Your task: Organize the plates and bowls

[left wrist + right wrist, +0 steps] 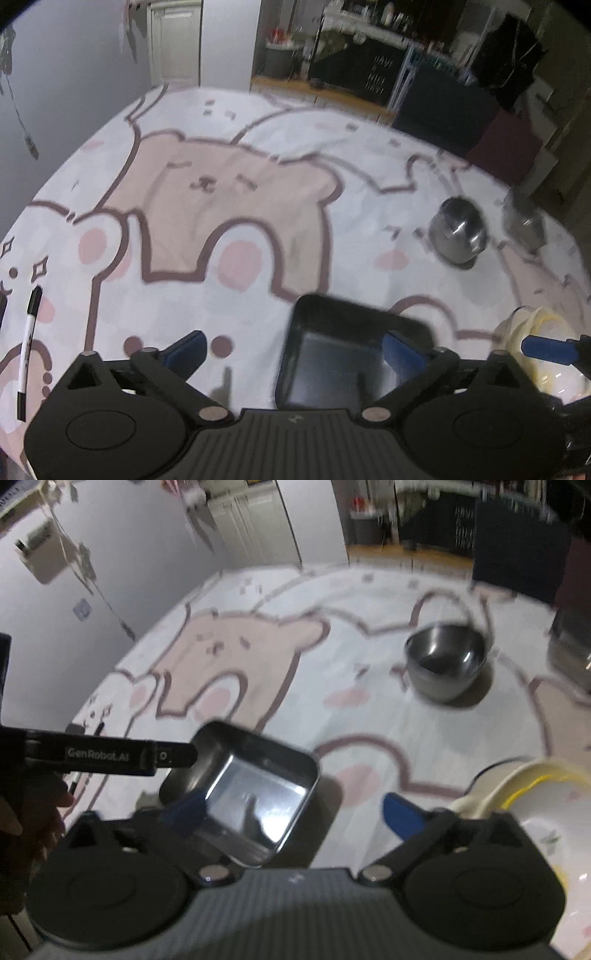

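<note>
A dark square metal dish [343,354] lies on the bear-print cloth just ahead of my left gripper [295,350], which is open with the dish's right part between its blue fingers. In the right wrist view the same dish [255,790] sits under my open right gripper [295,812], its left fingertip over the dish. A round steel bowl [458,229] [445,661] stands farther back on the right. A white bowl with a yellow rim [543,354] [535,812] sits at the near right. The right gripper's blue finger [546,349] shows beside it.
A black-capped marker [27,347] lies at the near left of the cloth. A second steel vessel [524,221] [569,661] stands at the far right edge. The left gripper's body [92,757] reaches in from the left. Dark furniture stands behind the table.
</note>
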